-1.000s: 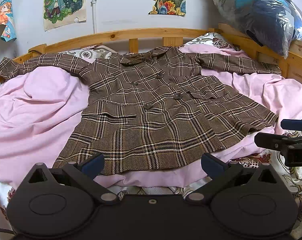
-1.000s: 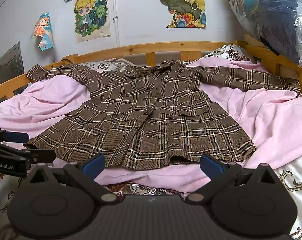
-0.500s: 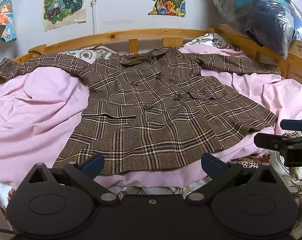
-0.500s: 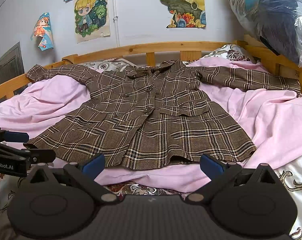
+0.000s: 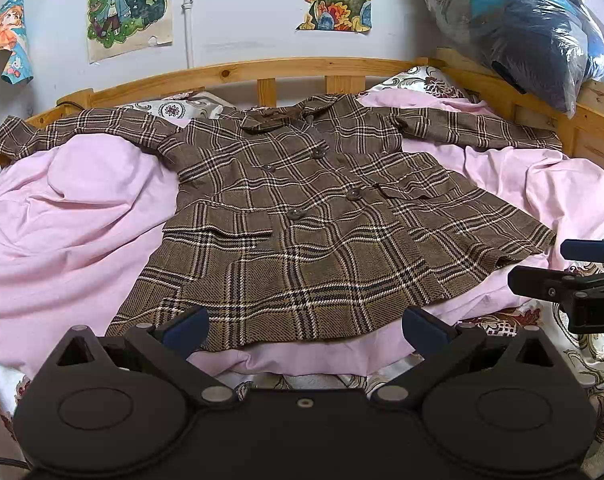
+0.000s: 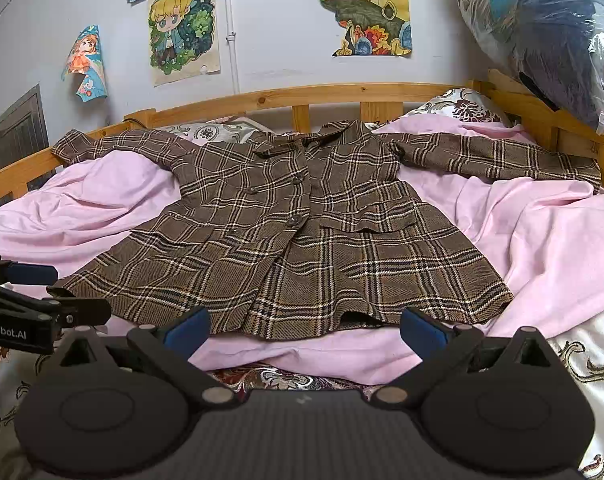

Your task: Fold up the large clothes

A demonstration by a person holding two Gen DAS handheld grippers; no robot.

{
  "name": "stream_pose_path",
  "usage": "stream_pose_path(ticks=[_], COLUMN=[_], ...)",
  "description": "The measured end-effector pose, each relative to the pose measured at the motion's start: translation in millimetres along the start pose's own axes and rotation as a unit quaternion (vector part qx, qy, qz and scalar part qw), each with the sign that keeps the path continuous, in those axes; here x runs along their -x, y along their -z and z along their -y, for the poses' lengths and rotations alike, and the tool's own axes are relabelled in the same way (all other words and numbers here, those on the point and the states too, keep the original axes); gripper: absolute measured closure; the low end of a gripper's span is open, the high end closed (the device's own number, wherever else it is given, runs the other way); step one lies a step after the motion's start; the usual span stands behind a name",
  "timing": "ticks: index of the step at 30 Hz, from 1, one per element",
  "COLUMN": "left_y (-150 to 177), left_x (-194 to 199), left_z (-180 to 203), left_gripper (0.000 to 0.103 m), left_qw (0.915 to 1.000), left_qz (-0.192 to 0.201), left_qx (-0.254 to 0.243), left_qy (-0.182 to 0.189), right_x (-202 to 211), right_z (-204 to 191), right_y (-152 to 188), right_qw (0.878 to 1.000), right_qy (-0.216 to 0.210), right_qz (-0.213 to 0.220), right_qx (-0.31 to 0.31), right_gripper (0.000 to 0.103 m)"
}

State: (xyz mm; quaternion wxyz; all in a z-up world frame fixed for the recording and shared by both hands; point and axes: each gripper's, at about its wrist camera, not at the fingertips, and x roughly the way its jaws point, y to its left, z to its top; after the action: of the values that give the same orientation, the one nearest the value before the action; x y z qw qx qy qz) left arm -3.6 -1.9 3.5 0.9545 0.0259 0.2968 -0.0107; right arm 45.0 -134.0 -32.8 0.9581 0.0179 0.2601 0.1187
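Left gripper (image 6: 20, 284) reads "enRobot.AI", jaws apart near plaid coat (image 6: 302, 240) hem.

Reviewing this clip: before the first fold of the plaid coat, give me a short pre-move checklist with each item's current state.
1. Plaid coat spread flat, front up, buttoned: ok.
2. Both sleeves stretched outward, left sleeve and right sleeve: ok.
3. Left gripper open and holding nothing: ok.
4. Right gripper open and holding nothing: ok.
5. Hem within the grippers' view, ahead of the fingertips and not touched: ok.
6. Pink sheet under the coat smooth: not ok, it is wrinkled.
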Motion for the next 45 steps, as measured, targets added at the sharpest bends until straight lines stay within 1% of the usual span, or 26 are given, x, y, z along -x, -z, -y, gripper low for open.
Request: stream_pose_path(ticks=[28,32,35,38,39,41,43,45], left_y=[-3,-3,-6,-18,-25,-45,-69,-93], left_x=[1,0,-3,-9,-11,-13,-10,-5], left_z=[2,2,1,-1,-3,-8,-15,-21], left_gripper=[0.001,0.001,0.001,0.001,0.001,0.001,0.001,0.001], left_qw=[1.0,0.9999,0.9998,0.999,0.9987,0.9978,0.9969,0.996], left_qz=[0.0,-0.001,-0.004,-0.01,-0.011,-0.01,0.0,0.01], left_qx=[-0.008,-0.01,-0.012,-0.02,-0.022,-0.022,-0.015,-0.006], left_qy=[-0.005,-0.011,-0.018,-0.038,-0.044,-0.061,-0.077,-0.089], right_x=[-1,1,7,10,12,13,15,19], right_z=[0,2,-2,-3,-1,3,8,15], right_y=[-2,-4,-8,-16,-23,-35,-52,-68], right_qw=[1.0,1.0,1.0,0.999,0.998,0.996,0.994,0.993], right_qy=[-0.001,0.009,0.027,0.051,0.066,0.087,0.11,0.12], right_qz=[0.001,0.003,0.005,0.007,0.011,0.011,0.007,0.005], right_qx=[0.001,0.007,0.014,0.015,0.012,0.003,-0.01,-0.022], right_gripper=[0.0,0.0,0.0,0.0,0.0,0.0,0.0,0.0])
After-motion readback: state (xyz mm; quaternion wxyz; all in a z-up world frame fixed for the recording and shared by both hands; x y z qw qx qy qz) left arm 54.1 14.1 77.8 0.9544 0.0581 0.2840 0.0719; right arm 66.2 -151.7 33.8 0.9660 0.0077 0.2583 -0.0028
